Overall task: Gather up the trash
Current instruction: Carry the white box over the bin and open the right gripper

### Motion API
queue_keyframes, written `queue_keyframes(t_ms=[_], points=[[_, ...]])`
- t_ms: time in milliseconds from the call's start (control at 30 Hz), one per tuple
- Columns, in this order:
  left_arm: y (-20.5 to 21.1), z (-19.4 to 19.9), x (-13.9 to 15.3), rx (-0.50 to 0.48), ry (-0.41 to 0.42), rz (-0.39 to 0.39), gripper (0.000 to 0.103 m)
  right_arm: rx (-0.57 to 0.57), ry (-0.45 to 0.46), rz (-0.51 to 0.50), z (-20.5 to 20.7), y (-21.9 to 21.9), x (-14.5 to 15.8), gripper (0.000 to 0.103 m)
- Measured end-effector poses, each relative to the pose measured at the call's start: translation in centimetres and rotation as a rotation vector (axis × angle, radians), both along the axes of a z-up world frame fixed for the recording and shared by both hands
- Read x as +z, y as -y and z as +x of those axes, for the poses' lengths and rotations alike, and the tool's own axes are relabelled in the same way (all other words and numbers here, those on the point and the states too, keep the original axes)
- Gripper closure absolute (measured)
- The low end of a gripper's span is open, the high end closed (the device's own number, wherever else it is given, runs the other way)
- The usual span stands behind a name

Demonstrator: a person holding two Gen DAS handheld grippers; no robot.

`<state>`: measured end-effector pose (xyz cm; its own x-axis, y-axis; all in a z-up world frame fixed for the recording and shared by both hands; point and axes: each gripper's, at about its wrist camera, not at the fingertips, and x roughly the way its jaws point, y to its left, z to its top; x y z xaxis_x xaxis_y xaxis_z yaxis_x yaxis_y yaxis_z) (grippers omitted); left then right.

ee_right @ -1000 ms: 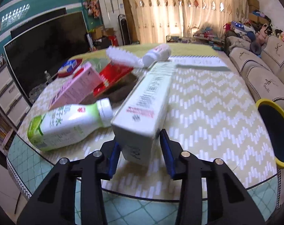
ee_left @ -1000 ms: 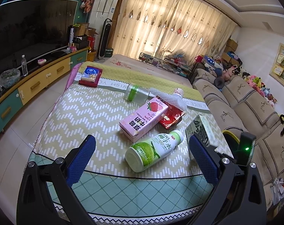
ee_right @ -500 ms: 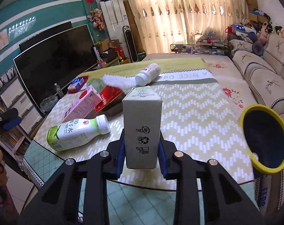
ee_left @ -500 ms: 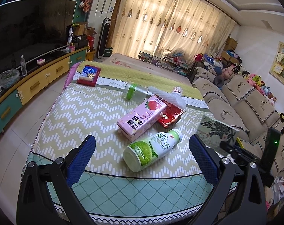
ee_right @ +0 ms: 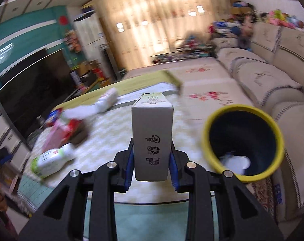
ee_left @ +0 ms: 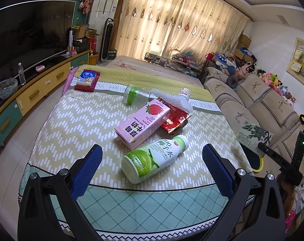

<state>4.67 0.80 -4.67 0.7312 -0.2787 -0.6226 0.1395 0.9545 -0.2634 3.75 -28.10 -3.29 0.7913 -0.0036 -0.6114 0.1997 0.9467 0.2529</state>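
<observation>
The right wrist view was blurred, so the things at its left side were hard to read; only their colours and rough shapes came through. The right tool [ee_right: 152,166] was pinching a grey carton [ee_right: 152,140], its blue pads pressed on the two sides near the bottom end. The carton stood upright above the edge of the surface [ee_left: 75,124], and its lower face showed three small printed symbols. From the left wrist view this same carton [ee_left: 253,138] was seen at the right, off the edge of the surface, with only part of the right tool visible behind it.

A bin [ee_right: 242,144] with a yellow rim and dark inside stood just beside the carton, near the sofa [ee_right: 268,84]. Something white lay at its bottom, but I could not tell what it was. In the left wrist view the bin was almost fully hidden behind the carton.

The left tool [ee_left: 152,160] was spread wide and held nothing. Between its fingers, on the surface, lay a green and white bottle [ee_left: 154,160] on its side. Beyond it lay a pink strawberry milk carton [ee_left: 142,126], partly covering a red wrapper [ee_left: 175,120]. A white paper sheet [ee_left: 172,99] hid most of a small white bottle [ee_left: 184,92]. A clear jar with a green band [ee_left: 135,97] lay beside them.
</observation>
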Motion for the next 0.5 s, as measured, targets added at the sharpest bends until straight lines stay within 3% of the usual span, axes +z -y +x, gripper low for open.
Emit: queue_keyframes(t_ms=[233,500], points=[[1.1,0.5,-0.5,-0.015,-0.019,0.021,0.005,-0.226,-0.083,-0.031,0.5,7.9,-2.6,0.074],[2.2,0.9,-1.6,-0.032,-0.054,0.05,0.005,-0.365,-0.184,-0.066,2.0,12.5,-6.4,0.073]])
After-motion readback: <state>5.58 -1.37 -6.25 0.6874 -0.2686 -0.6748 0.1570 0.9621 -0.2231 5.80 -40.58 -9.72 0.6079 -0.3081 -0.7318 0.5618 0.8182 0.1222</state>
